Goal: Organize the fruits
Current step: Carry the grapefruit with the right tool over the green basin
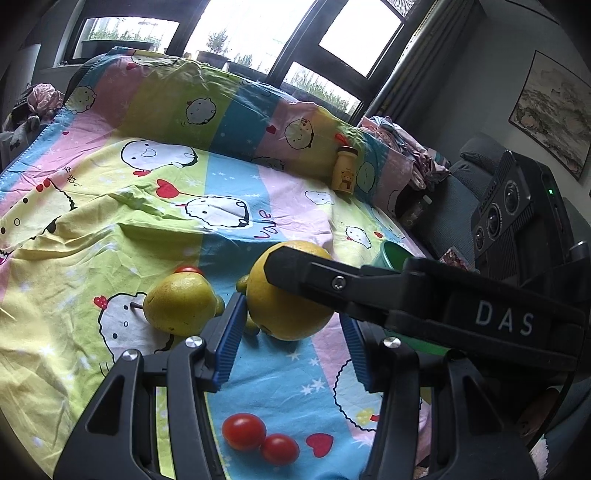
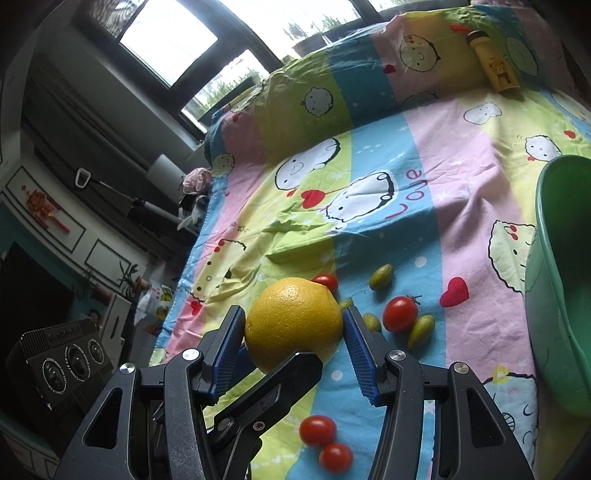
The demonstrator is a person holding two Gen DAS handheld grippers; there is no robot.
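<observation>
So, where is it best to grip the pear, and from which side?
Probably across its wide belly, coming from above: the pear lies on its side on the sheet, stem pointing left, and the stem end narrows.

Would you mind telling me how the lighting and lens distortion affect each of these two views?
Left wrist view: windows blown out white, frame edges bowed, corners vignetted black, bedsheet evenly lit. Right wrist view: the same overexposed window, dim room at left, the orange sharp and bright.
</observation>
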